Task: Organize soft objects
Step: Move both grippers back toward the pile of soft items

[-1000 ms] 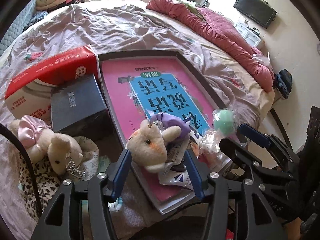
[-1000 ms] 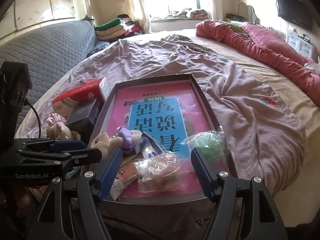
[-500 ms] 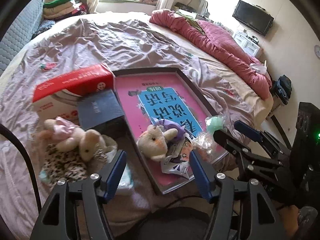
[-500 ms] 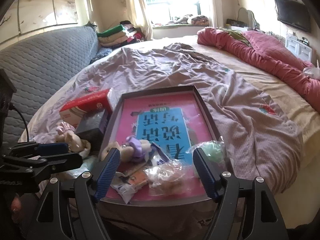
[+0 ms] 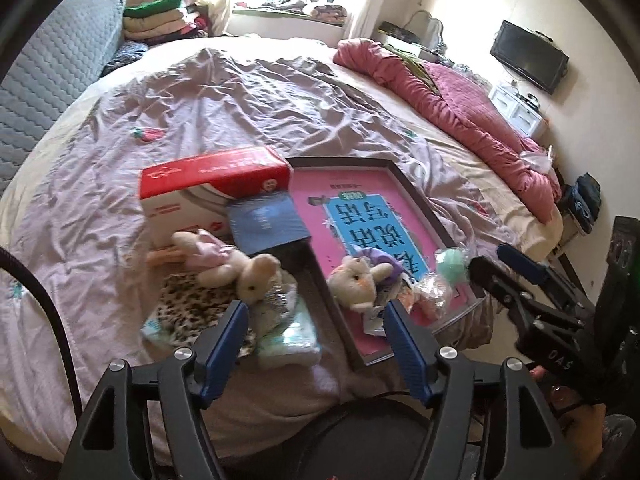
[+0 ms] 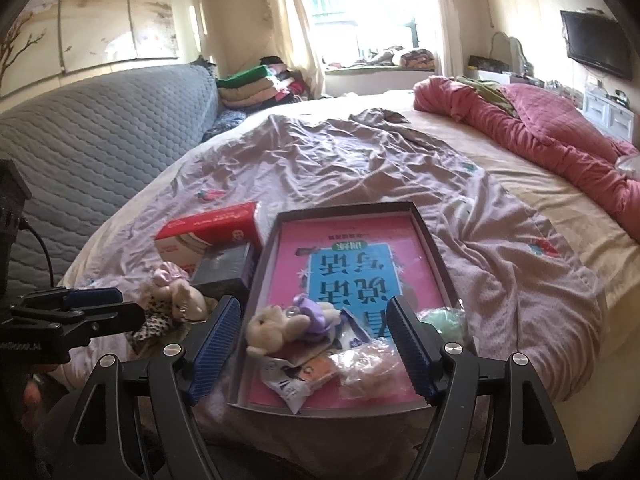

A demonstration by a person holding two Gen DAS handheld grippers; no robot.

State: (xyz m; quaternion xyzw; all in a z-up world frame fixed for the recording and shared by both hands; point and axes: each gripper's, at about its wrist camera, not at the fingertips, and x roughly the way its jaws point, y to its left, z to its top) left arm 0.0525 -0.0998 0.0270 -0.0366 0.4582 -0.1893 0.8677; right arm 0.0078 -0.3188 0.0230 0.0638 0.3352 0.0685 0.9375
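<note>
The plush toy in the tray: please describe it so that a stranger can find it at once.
On the bed lies a dark-rimmed tray with a pink book inside. At the tray's near end a cream plush toy lies among plastic packets. It wears purple, unlike the pink-dressed bunny outside the tray.

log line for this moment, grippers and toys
left gripper: opening, empty | right gripper: open, empty | purple-dress plush: in tray | pink-bow plush: beside tray

Open right tongs (image 6: 314,346), plush bear (image 6: 272,326), tray (image 6: 434,256)
</note>
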